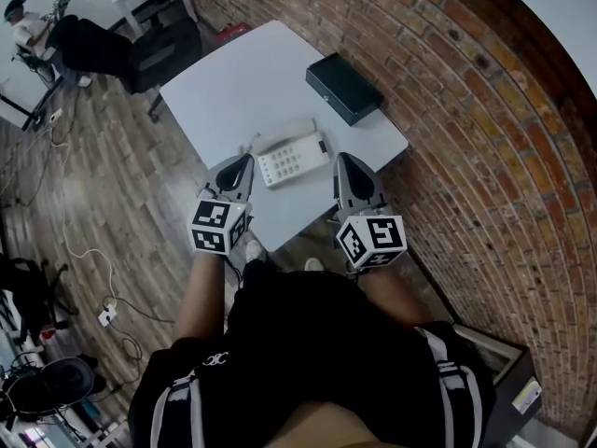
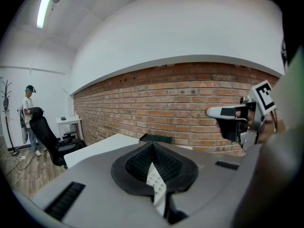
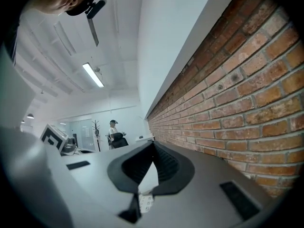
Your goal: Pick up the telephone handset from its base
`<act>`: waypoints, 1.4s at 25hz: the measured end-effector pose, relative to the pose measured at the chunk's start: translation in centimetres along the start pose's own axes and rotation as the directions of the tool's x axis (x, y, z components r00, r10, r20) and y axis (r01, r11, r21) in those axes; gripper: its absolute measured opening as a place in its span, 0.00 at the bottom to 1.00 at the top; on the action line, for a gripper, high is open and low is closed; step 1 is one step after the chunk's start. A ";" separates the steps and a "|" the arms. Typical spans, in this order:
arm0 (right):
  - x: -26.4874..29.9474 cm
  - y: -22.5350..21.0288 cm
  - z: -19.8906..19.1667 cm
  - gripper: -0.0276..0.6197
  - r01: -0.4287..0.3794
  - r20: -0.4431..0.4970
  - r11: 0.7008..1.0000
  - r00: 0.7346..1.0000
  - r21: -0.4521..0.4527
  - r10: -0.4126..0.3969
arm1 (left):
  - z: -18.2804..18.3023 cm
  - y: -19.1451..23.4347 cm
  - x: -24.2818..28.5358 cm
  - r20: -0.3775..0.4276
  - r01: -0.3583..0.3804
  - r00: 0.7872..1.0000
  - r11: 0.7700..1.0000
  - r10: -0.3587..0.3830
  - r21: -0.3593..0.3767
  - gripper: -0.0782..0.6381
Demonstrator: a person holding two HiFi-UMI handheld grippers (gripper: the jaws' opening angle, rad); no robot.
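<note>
The white telephone (image 1: 293,159) lies near the front edge of the white table (image 1: 233,82), its handset (image 1: 283,135) resting in the cradle on the far side of the keypad. My left gripper (image 1: 244,161) hovers just left of the phone, jaws shut on nothing. My right gripper (image 1: 342,160) hovers just right of it, its jaws also together and empty. In the left gripper view the jaws (image 2: 153,144) meet at their tips, with a sliver of the keypad (image 2: 156,185) below them. The right gripper view shows the same closed tips (image 3: 152,143).
A black box (image 1: 343,87) sits on the table's far right corner, against the brick wall (image 1: 466,110). A black office chair (image 1: 163,54) stands beyond the table's left side, and a person (image 1: 28,26) is further off. Cables run over the wooden floor (image 1: 103,203).
</note>
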State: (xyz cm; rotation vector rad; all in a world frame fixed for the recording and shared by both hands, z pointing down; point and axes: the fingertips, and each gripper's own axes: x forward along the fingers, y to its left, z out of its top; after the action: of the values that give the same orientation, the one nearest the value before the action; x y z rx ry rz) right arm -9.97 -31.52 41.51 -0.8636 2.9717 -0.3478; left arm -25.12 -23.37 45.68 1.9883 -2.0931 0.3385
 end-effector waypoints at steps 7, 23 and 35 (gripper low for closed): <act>2.3 1.0 -0.7 0.04 0.059 -0.012 0.998 0.998 0.000 -0.059 | -1.8 3.2 4.7 -0.094 0.117 0.989 0.991 -0.111 0.065 0.11; 0.2 -2.4 -2.0 0.04 0.359 -0.027 0.933 0.933 0.003 -0.358 | -7.3 2.9 15.0 -0.320 0.386 0.899 0.887 -0.300 0.254 0.24; -3.6 -3.7 -3.3 0.04 0.490 -0.054 0.872 0.871 0.004 -0.489 | -13.9 2.2 19.9 -0.525 0.526 0.778 0.815 -0.346 0.242 0.39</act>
State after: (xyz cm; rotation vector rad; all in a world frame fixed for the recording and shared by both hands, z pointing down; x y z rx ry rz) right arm -5.28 -31.93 45.36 -1.6301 2.7420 -0.4088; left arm -28.18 -37.55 65.24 2.2438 -1.2759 1.0658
